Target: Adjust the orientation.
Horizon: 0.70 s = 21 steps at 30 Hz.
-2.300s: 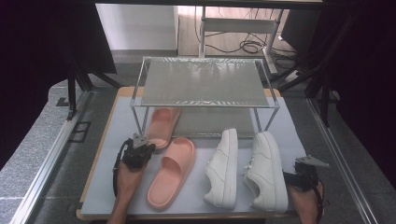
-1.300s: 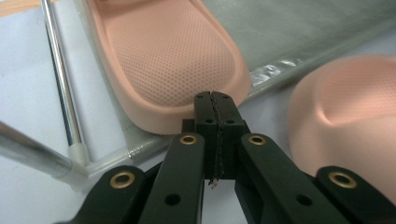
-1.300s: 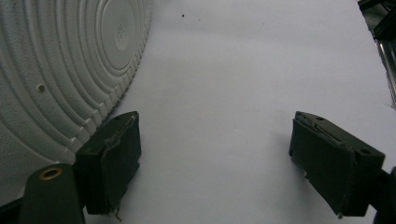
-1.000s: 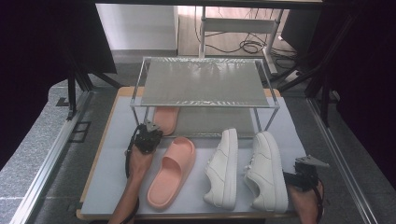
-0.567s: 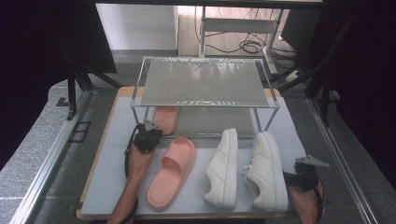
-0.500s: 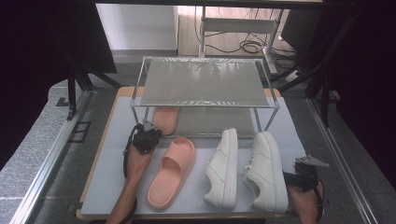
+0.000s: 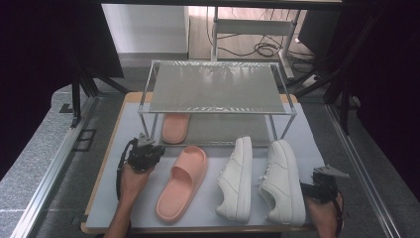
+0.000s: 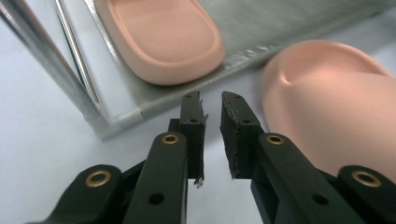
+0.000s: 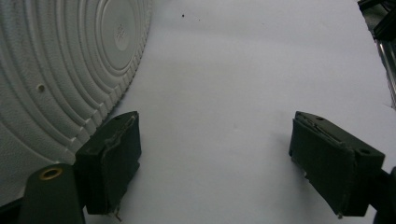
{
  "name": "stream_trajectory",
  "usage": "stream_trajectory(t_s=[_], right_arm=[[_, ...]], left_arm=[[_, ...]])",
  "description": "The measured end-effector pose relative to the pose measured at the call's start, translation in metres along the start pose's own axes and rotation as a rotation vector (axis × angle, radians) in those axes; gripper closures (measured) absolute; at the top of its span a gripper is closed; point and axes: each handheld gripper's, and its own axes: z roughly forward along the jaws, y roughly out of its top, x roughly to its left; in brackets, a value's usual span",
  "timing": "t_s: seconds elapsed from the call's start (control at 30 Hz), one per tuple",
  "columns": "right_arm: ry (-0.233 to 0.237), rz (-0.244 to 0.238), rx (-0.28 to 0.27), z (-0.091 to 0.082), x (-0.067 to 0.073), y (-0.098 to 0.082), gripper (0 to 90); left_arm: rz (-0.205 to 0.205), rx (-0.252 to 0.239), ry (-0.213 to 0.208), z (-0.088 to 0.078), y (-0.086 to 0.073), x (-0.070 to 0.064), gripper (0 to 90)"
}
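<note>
The left gripper [image 8: 212, 135] has just been opening its jaws a little, and nothing is between them. Just ahead of it a pink slipper [image 8: 163, 39] lies on the bottom shelf of the rack [image 8: 51, 70]. The other pink slipper [image 8: 336, 112] lies right beside its tips. The right gripper [image 9: 215, 161] stands wide open and empty, with a white shoe [image 9: 56, 70] next to one jaw.

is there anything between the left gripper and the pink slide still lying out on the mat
Nothing visible. The left gripper, jaws slightly parted with nothing between them, sits just beside the pink slide, with bare mat between. The other slide already lies under the rack.
</note>
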Motion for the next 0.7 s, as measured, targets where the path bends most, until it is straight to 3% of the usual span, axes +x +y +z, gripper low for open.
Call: stream_trajectory(t_s=[0.37,0.7], right_arm=[[0.000,0.000,0.000,0.000,0.000,0.000,17.0],[0.000,0.000,0.000,0.000,0.000,0.000,17.0]], left_arm=[[0.011,-0.004,-0.081,-0.034,-0.011,-0.014,75.9],[0.037,0.000,-0.146,-0.053,-0.015,-0.029,71.4]])
